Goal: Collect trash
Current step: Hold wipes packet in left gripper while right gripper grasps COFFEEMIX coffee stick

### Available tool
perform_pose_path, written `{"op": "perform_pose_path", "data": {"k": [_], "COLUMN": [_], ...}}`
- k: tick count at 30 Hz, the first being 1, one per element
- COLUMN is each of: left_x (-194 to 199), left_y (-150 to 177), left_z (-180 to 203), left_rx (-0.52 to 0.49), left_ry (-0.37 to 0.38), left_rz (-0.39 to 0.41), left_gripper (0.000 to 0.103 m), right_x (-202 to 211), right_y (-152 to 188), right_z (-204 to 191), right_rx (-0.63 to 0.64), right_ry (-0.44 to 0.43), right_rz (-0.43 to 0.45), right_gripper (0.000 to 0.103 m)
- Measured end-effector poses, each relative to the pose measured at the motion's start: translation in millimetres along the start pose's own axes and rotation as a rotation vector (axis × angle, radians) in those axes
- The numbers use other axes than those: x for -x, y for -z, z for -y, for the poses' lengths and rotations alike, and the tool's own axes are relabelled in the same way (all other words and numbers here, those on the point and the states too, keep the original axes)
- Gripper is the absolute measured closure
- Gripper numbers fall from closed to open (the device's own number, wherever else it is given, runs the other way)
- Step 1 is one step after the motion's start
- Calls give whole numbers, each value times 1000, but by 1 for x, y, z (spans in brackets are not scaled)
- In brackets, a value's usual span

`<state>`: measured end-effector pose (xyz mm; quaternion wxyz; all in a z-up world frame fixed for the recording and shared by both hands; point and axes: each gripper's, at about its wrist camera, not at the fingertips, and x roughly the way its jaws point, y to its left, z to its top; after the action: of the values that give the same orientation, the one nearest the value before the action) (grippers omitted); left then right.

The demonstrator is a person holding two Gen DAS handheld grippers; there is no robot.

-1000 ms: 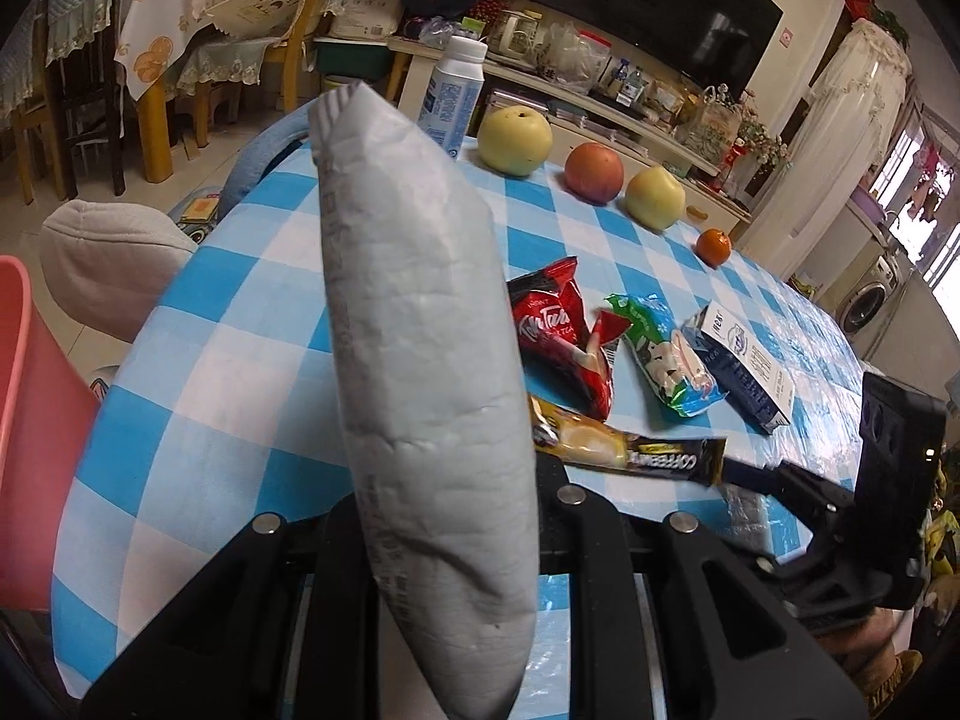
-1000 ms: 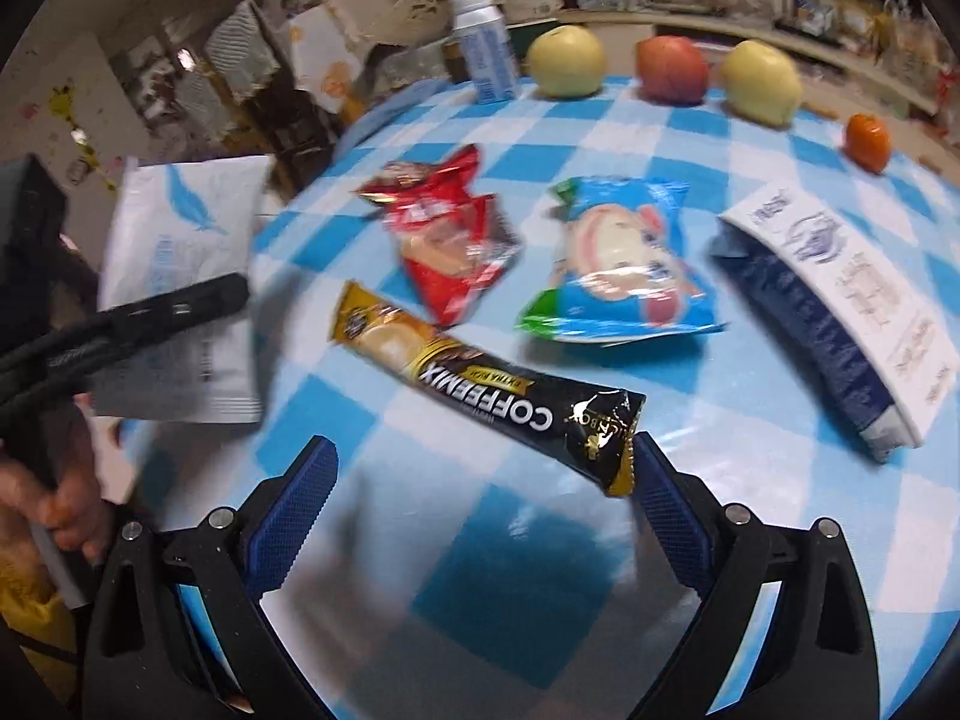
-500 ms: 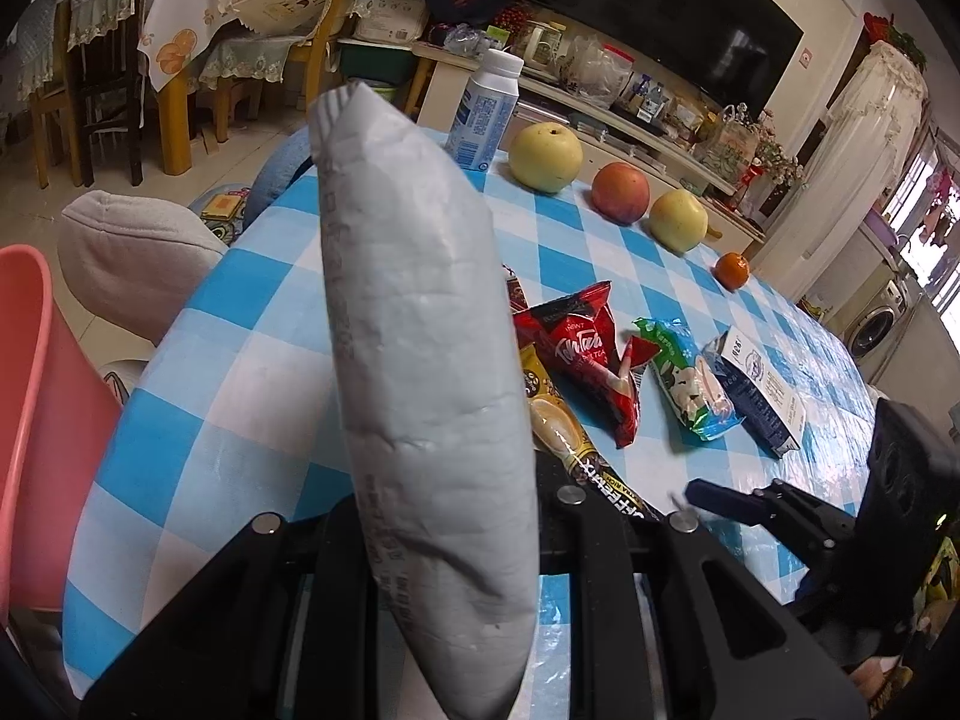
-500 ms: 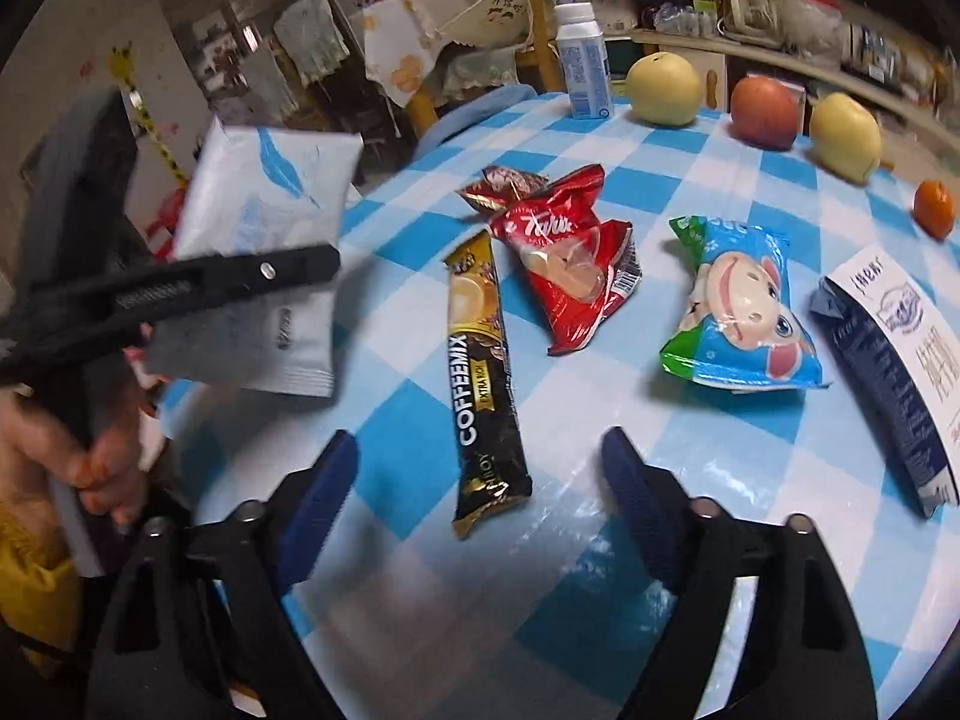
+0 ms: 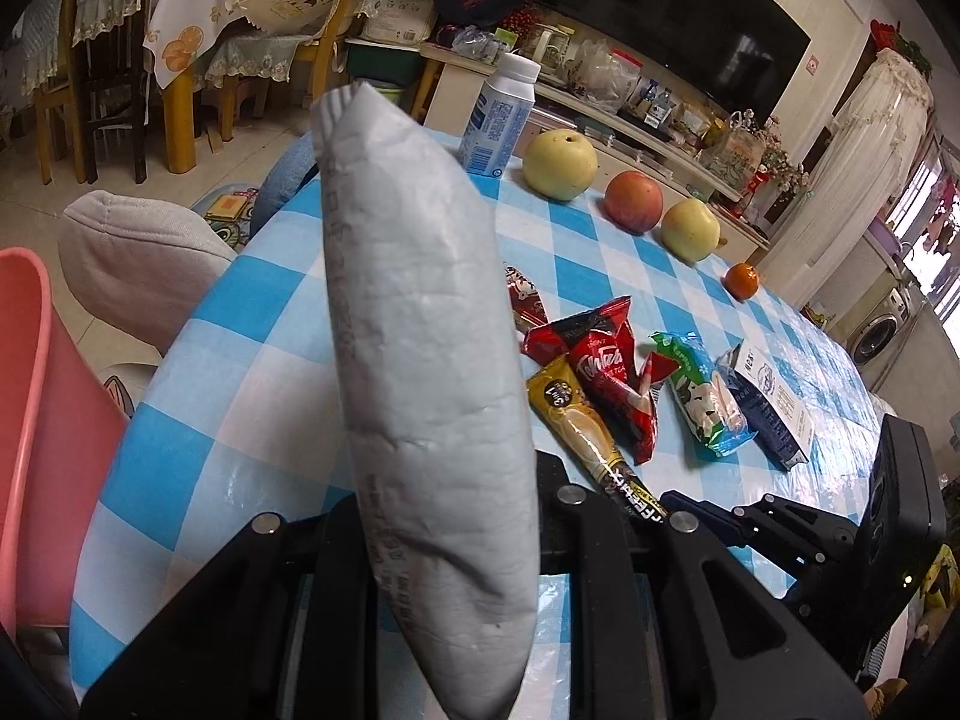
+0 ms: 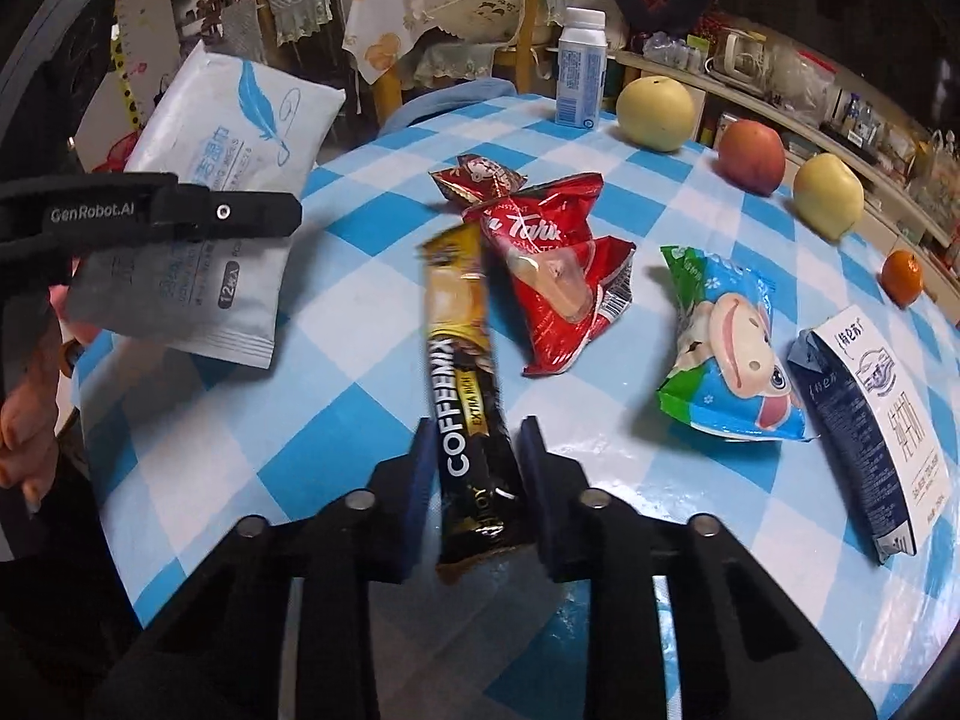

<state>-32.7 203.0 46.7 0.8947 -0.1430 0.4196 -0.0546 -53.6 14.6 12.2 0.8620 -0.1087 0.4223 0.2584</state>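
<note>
Nearest, in the right wrist view: right gripper [image 6: 471,468], blue-padded jaws clenched on the near end of the COFFEEMIX sachet [image 6: 465,372], far end lifted and pointing away over the table [image 6: 252,420]. To the left, raised off the table: left gripper [image 6: 264,213], jaws clamped across a white wet-wipe pack [image 6: 222,138] with a blue feather print. In the left wrist view the same pack [image 5: 420,360] edge-on, filling the middle of the frame. Farther in: red snack wrapper [image 6: 558,276] just beyond the sachet, a smaller red wrapper [image 6: 480,177] touching its far edge. Right of those: blue cartoon-face packet [image 6: 729,354], then a navy-and-white carton [image 6: 870,420] lying flat. Along the far edge: white bottle [image 6: 579,84], yellow pear [image 6: 657,114], red apple [image 6: 750,156], yellow apple [image 6: 828,195], small orange [image 6: 903,276]. Far left beside the table, in the left wrist view: pink bin [image 5: 36,420].
</note>
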Motion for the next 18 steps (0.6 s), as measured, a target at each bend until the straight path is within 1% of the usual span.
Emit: {"op": "perform_pose_path", "data": {"k": [5,8,15,18], "left_x": [-1,2,13,21], "left_y": [-2,-2,-3,-4], "left_z": [-3,-4,-8,-8], "left_rx": [3,5,14,5], "left_ry": [6,15,28,20], "left_rz": [-2,3,30,59], "left_gripper": [82,82,82,82], "right_x": [1,4,28,39], "right_y": [-1,-2,-6,-10], "right_z": [-2,-4,-13,-16], "right_rx": [5,-12,-15,-18], "right_ry": [15,-4,-11,-23], "right_rz": [9,14,87,118], "right_gripper": [80,82,82,82]}}
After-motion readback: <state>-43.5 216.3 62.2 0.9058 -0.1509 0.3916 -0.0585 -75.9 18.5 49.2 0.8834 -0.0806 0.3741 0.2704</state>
